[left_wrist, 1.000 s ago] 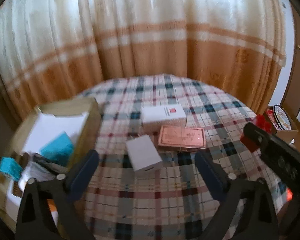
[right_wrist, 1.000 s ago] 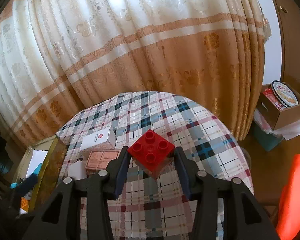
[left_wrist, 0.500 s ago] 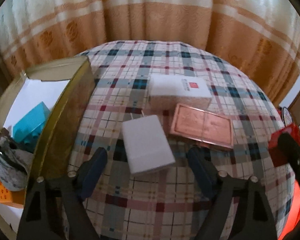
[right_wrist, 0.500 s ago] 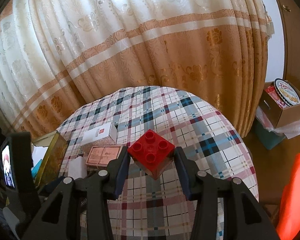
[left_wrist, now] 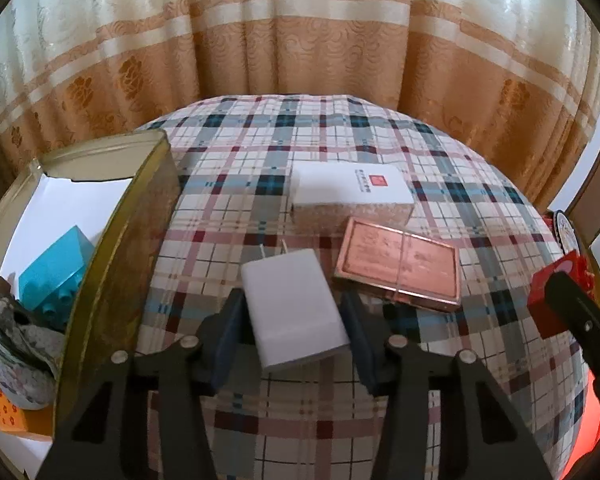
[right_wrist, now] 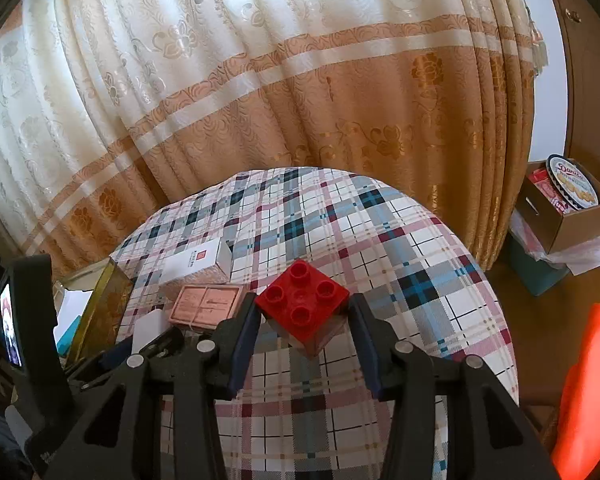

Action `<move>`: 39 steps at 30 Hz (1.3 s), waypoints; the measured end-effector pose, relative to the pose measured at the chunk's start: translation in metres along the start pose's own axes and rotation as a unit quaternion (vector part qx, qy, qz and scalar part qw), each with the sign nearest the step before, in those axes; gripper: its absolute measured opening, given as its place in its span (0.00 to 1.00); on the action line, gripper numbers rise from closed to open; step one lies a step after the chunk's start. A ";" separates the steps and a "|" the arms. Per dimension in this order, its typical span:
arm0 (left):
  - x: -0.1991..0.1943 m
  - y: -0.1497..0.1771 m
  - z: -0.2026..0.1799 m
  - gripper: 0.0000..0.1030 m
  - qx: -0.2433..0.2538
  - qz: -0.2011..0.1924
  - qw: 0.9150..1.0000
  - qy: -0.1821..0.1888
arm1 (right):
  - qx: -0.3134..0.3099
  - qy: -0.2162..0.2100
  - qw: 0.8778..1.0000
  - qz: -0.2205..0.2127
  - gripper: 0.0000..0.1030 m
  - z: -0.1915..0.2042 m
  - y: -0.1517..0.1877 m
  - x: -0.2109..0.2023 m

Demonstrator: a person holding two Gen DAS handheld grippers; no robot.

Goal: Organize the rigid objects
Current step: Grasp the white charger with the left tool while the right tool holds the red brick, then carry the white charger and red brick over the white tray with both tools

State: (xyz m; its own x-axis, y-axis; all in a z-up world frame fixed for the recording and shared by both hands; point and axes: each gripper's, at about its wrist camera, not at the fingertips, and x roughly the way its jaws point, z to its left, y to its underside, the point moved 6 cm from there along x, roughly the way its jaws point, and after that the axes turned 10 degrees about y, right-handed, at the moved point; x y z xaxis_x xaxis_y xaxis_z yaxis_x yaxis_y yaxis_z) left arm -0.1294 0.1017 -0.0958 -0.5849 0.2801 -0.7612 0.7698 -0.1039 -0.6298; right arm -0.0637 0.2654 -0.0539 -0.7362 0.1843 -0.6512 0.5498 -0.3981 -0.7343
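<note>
White charger (left_wrist: 294,307) lies on the plaid worktop (left_wrist: 340,152) between your closing left claw (left_wrist: 296,330), long axis toward twelve o'clock; pads not yet touching. Your right claw (right_wrist: 302,330) pinches the red brick (right_wrist: 302,309).

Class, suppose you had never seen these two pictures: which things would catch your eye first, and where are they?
First, the bright red studded plastic brick clamped in the right gripper above the plaid tablecloth. Next, the white rectangular plug-in charger lying between the closing jaws of the left gripper, beside a copper-pink flat tin.
</note>
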 end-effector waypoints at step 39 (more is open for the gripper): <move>-0.089 0.022 -0.002 0.38 0.016 -0.098 0.989 0.107 | -0.017 0.055 0.995 -0.082 0.47 0.000 -0.008 -0.031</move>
State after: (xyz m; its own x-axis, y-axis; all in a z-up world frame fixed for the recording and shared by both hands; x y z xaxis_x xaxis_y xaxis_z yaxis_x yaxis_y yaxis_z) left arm -0.0603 0.0761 -0.0414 -0.6522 0.4923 -0.5764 0.6368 -0.0568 -0.7690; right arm -0.0452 0.2633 -0.0281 -0.7706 0.3427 -0.5373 0.4396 -0.3246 -0.8375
